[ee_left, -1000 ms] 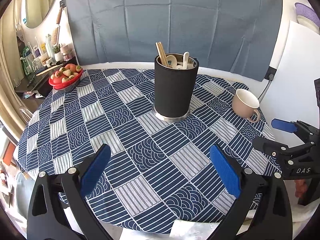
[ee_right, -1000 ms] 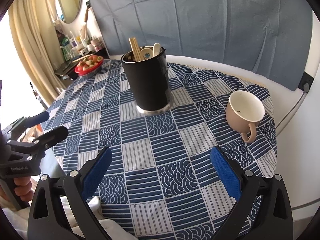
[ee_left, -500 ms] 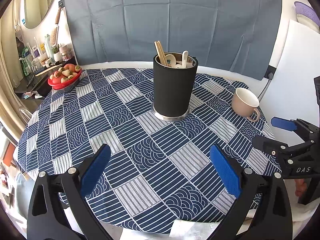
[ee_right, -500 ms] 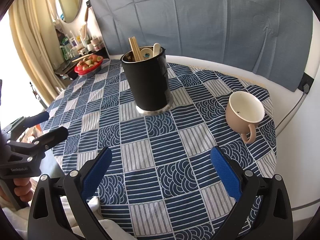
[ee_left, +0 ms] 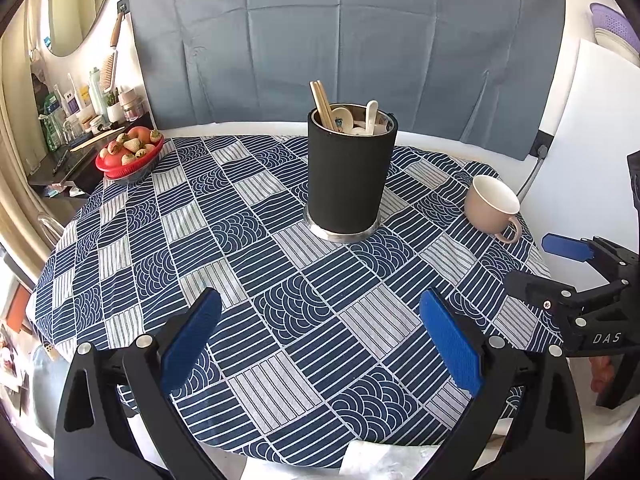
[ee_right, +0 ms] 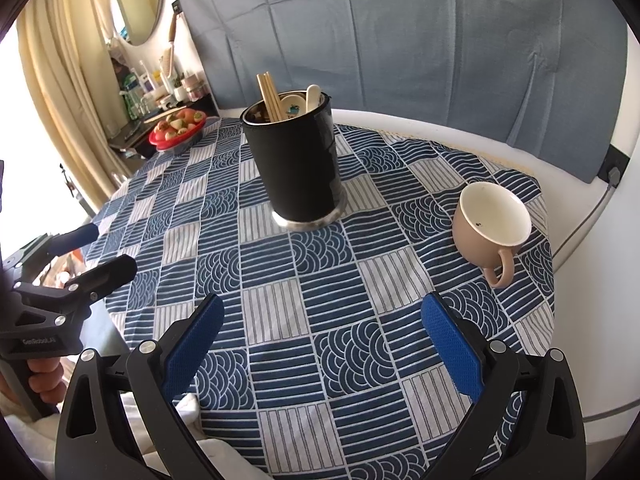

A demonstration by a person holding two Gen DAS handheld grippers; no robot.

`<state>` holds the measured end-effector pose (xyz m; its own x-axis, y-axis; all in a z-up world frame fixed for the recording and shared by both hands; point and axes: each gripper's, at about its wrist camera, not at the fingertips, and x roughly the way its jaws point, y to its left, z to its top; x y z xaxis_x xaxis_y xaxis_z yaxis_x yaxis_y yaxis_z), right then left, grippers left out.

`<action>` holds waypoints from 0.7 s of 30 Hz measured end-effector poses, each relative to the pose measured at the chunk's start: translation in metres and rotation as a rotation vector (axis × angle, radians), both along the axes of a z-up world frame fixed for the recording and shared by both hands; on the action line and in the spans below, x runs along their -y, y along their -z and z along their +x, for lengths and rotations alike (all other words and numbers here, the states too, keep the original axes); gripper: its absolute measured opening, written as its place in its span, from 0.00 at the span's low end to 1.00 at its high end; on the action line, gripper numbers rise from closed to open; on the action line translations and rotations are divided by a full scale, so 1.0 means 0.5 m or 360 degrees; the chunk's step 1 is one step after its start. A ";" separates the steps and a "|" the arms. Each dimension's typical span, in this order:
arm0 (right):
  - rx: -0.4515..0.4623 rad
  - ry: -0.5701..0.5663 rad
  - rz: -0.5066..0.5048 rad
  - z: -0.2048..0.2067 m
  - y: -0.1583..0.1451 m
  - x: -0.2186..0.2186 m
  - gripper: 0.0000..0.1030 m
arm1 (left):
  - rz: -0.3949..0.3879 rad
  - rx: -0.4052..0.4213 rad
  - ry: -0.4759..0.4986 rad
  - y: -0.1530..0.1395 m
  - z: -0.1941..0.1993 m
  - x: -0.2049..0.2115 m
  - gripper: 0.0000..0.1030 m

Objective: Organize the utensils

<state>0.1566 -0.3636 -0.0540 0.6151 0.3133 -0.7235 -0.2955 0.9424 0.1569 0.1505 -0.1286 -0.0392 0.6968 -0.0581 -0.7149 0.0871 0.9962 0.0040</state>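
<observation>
Both held wide apart and empty: left gripper (ee_left: 320, 336) and right gripper (ee_right: 322, 336), low over the near edge of the blue patterned tablecloth (ee_left: 248, 264). Dead ahead at twelve o'clock, well apart, tall black cylindrical holder (ee_left: 350, 172), upright, packed with wooden chopsticks (ee_left: 322, 106) and white ceramic spoons (ee_left: 370, 116), handles up. At two o'clock, empty beige mug (ee_right: 490, 220). Neither side clearly nearer.
</observation>
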 end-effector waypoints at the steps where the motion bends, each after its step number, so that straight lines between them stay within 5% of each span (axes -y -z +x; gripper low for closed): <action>1: 0.0001 -0.0002 -0.0002 0.000 0.000 -0.001 0.92 | 0.0001 0.0000 -0.0004 0.000 0.000 -0.001 0.94; 21: 0.0040 0.0004 -0.0064 0.000 -0.006 -0.005 0.92 | 0.0075 0.0116 -0.0001 -0.018 0.001 -0.001 0.94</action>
